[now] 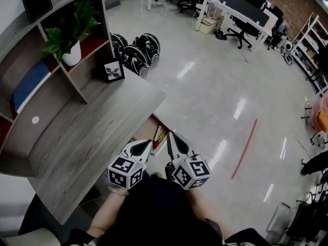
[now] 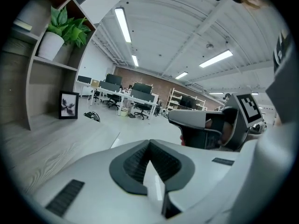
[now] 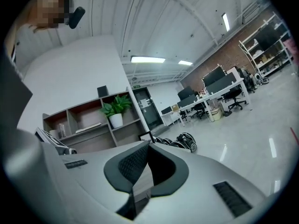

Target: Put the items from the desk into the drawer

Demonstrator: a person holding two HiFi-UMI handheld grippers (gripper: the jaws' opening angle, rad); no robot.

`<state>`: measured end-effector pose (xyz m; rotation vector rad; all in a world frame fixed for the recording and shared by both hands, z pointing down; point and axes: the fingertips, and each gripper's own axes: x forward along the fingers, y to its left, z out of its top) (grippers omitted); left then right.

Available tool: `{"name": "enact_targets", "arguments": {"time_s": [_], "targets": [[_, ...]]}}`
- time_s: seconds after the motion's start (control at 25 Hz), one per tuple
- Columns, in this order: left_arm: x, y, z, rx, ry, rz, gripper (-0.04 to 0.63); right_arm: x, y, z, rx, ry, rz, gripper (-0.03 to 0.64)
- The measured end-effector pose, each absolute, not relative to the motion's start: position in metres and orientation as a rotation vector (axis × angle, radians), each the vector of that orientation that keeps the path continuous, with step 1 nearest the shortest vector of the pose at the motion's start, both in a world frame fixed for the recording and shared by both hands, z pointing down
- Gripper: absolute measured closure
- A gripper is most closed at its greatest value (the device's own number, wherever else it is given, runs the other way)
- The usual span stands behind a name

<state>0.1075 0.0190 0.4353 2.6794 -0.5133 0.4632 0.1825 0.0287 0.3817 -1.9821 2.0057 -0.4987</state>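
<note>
Grey polished floor takes up most of your head view. It's a big open office with a red line taped across the floor and long white tables with black chairs at the far end.

Next biggest is the grey wood-grain desk on your left, with an open-fronted shelf unit standing on its back edge. A flat blue board leans in one compartment, and a leafy green plant in a white pot sits in another.

Three black-and-white helmets are on the floor right beside the desk's far end. A small black picture frame stands upright on the desktop's far corner, and a little white disc lies near the shelves. The rest of the desktop is bare wood.

The wooden drawer is pulled open under the desk's right edge, with something red and something yellowish inside, too small to make out.

Your left gripper and right gripper hang side by side just in front of that drawer. Both have their jaws closed tip to tip with nothing between them.
</note>
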Motion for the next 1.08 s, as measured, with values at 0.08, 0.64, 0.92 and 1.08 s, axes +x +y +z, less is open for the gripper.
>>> {"name": "enact_targets", "arguments": {"time_s": [0.08, 0.64, 0.92, 1.08], "targets": [[0.106, 0.016, 0.439, 2.666, -0.513, 0.463, 0.583, 0.185, 0.028, 0.383, -2.0, 2.002, -0.493, 0.627], [0.114, 0.02, 0.45, 2.636, -0.49, 0.453, 0.583, 0.202, 0.04, 0.39, -2.08, 2.003, -0.461, 0.627], [0.12, 0.02, 0.451, 2.639, -0.478, 0.451, 0.583, 0.205, 0.038, 0.392, -2.066, 2.011, -0.467, 0.627], [0.121, 0.02, 0.452, 2.631, -0.486, 0.452, 0.583, 0.205, 0.037, 0.394, -2.063, 2.023, -0.475, 0.627]]}}
